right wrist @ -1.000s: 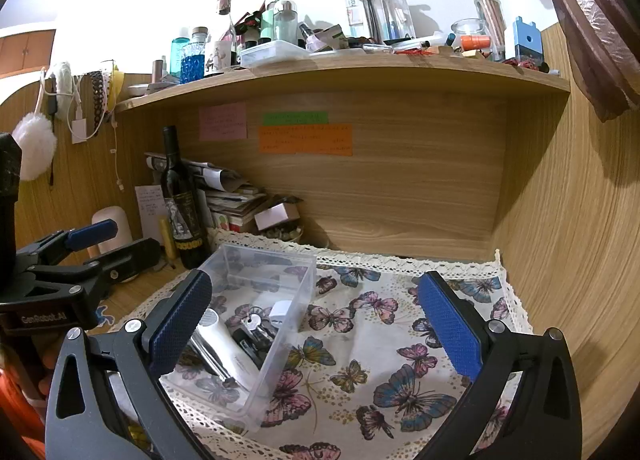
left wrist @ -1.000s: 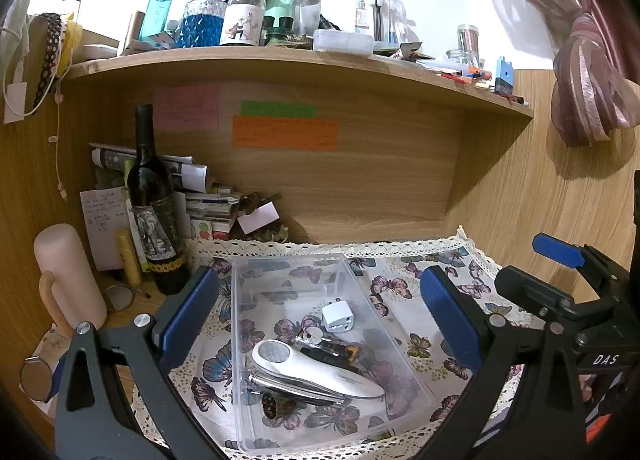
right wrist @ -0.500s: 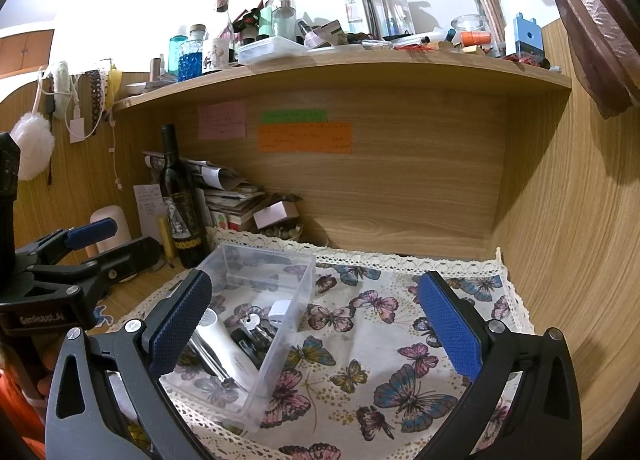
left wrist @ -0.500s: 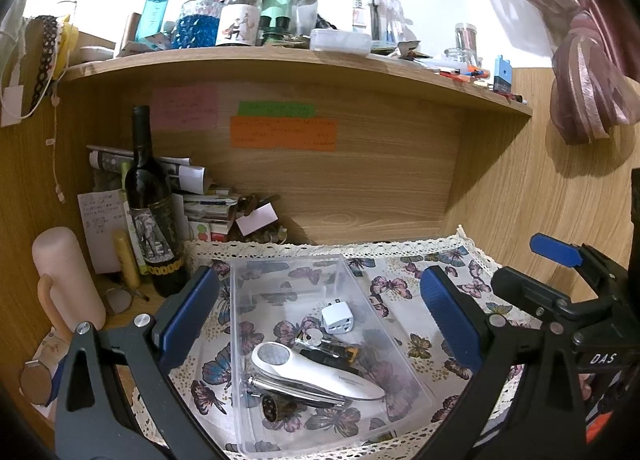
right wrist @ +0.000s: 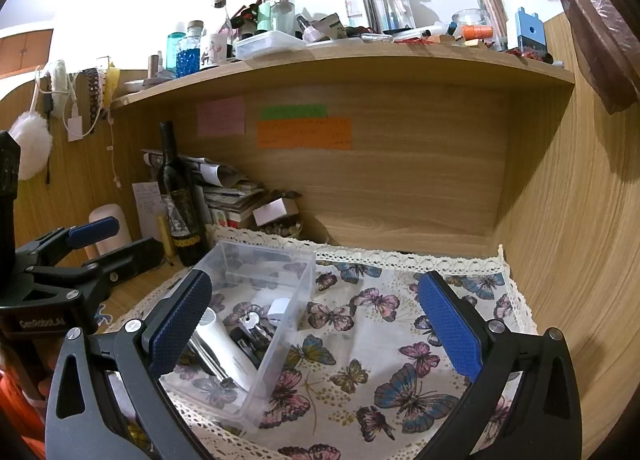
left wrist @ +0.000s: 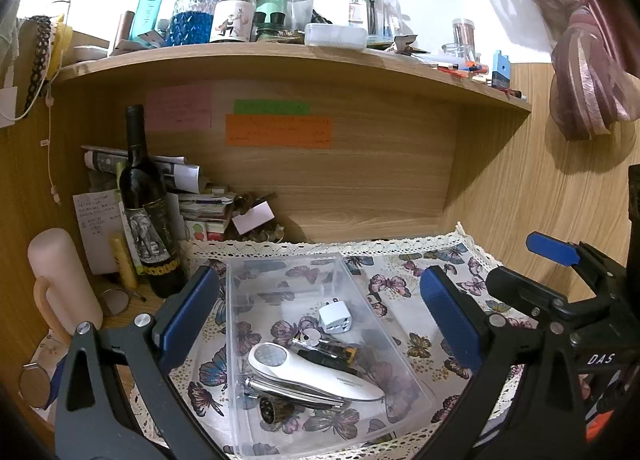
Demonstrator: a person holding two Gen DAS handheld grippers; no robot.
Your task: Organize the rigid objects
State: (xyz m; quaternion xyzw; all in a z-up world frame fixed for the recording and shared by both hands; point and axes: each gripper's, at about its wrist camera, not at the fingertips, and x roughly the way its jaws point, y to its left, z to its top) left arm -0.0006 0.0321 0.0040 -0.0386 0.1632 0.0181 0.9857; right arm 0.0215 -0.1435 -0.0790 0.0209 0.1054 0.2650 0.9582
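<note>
**Two open grippers above a clear box with small things**

Both grippers are spread wide and hold nothing. The left gripper [left wrist: 320, 316] hangs over a clear plastic box [left wrist: 280, 260] that stands on a butterfly cloth [left wrist: 452, 260] with a lace edge. Its blue pads [left wrist: 188, 312] are on either side of the box, apart from the walls. Inside the box, at the near end, lies a white handheld device [left wrist: 316, 376], and a shiny metal tool [left wrist: 288, 390] lies along its near side, touching it. A small dark round part [left wrist: 268, 408] is just near of them. Farther in the box sits a white plug adapter [left wrist: 337, 318], and between it and the white device lie keys [left wrist: 312, 337] and a dark item with yellow.

The right gripper [right wrist: 316, 324] is to the right of the box, over the bare cloth; its left pad is in front of the box's near end. A dark wine bottle [left wrist: 146, 212] stands upright on the left, beside the far left corner of the cloth. Coloured paper notes [left wrist: 279, 131] are stuck on the wooden back wall.
</note>
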